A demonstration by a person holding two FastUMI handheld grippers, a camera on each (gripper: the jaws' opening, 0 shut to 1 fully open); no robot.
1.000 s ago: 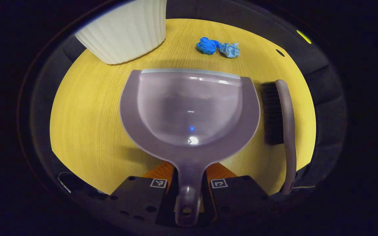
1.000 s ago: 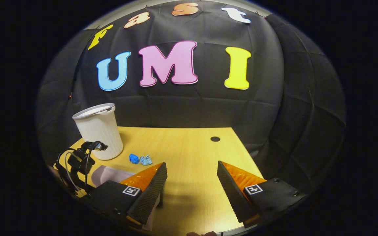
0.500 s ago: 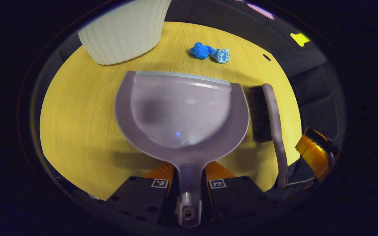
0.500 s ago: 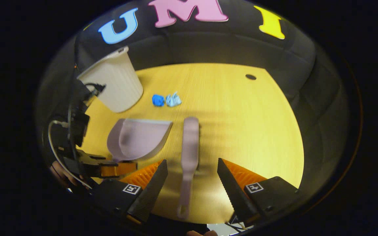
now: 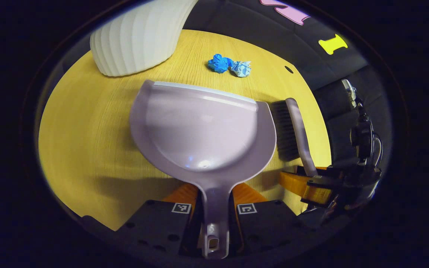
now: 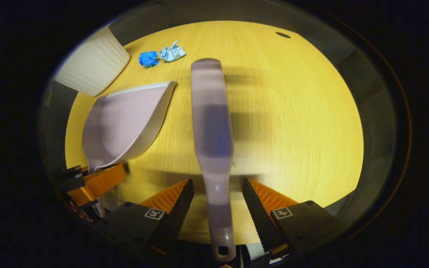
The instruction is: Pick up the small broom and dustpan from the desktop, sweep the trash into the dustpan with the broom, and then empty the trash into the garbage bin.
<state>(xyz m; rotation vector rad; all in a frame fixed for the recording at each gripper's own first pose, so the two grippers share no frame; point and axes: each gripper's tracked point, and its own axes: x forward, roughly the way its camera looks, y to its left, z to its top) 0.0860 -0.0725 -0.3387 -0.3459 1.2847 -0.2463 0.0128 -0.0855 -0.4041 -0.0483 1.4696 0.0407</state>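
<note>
My left gripper (image 5: 214,203) is shut on the handle of the lilac dustpan (image 5: 203,126), whose mouth faces the trash. The trash is two crumpled balls beyond the pan's lip, one blue (image 5: 218,63) and one pale blue (image 5: 241,69). The small broom (image 5: 292,130) lies just right of the pan, bristles toward it. My right gripper (image 6: 216,197) is open, with the broom's handle (image 6: 214,149) between its fingers and a small gap on each side. The dustpan (image 6: 125,115) and left gripper (image 6: 95,182) show at the left in the right gripper view.
A white ribbed garbage bin (image 5: 136,41) stands at the table's far left, close to the trash. The yellow wooden table (image 5: 84,141) has a cable hole (image 6: 283,35) at its far right. Bare tabletop lies right of the broom (image 6: 300,123).
My right gripper has tilted down from facing the wall and come in over the broom's handle, which now sits between its fingers. The left gripper still holds the dustpan, turned slightly.
</note>
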